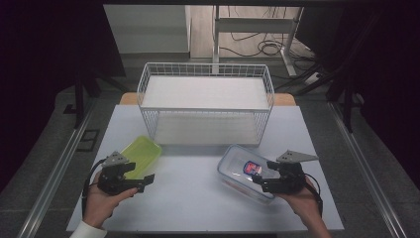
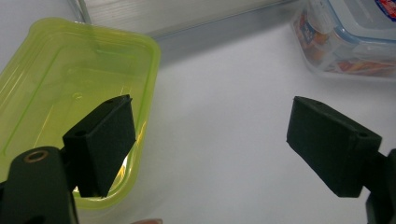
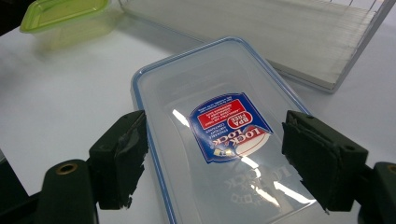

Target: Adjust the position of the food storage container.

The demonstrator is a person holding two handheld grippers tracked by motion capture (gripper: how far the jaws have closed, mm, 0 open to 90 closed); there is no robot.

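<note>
Jaws on both grippers are standing wide apart, gripping nothing. Left gripper is hovering at the near right edge of the green container, one pad overlapping its rim in the left gripper view. Right gripper is hanging over the clear lidded box, jaws straddling its lid and label. Both containers are sitting on the tabletop, near side of the white wire basket.
</note>
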